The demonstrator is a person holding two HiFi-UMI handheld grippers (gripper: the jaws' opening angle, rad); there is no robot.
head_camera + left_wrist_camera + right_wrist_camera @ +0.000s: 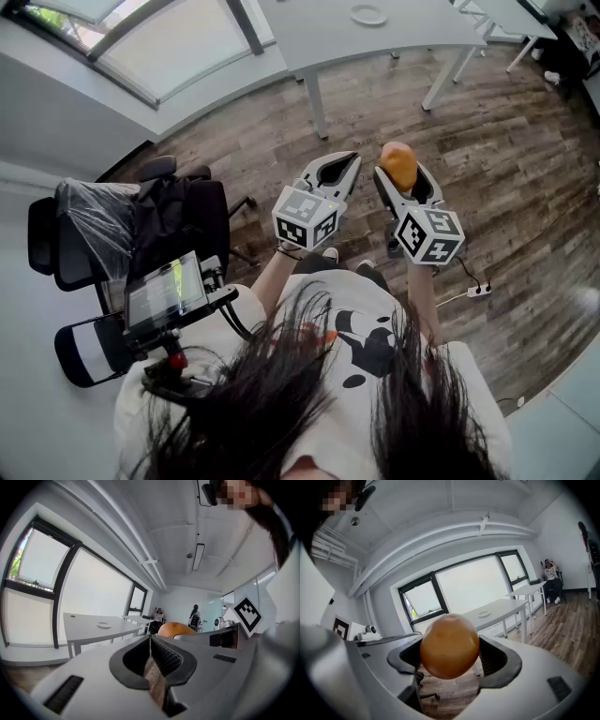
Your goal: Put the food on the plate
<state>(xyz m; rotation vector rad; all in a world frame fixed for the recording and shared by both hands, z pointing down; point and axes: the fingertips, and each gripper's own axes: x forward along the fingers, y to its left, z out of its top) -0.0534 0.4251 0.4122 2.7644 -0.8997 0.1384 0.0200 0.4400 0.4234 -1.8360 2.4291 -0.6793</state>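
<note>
Wood-plank floor (525, 169) underfoot, with a white table (403, 47) across open floor ahead and an office chair (103, 234) at the left. Plate (368, 14) on the tabletop, set back from the near edge and well in from the right-hand corner; apparently bare.

Food (450, 645), round and orange-brown, clamped in the right gripper (405, 178): jaws spread wide, pads pressed on both flanks, bulk of the item proud of the jaw tips. Held roughly level, slightly nose-down, probably to seat the round item in the ribbed pads and prevent rolling out forward. Well apart from the plate, so judged as the carry stage, not placement.

Left gripper (330, 169) just beside the right, jaws closed together on nothing; likely idle and parked clear of the load.

Room for moving: bare floor between the grippers and the table, no obstacle on the direct line. Keep clear of the table legs (314, 98) below the near edge and of the power strip (479, 291) on the floor to the right. Approach over the near edge, above the tabletop, then lower onto the plate.
</note>
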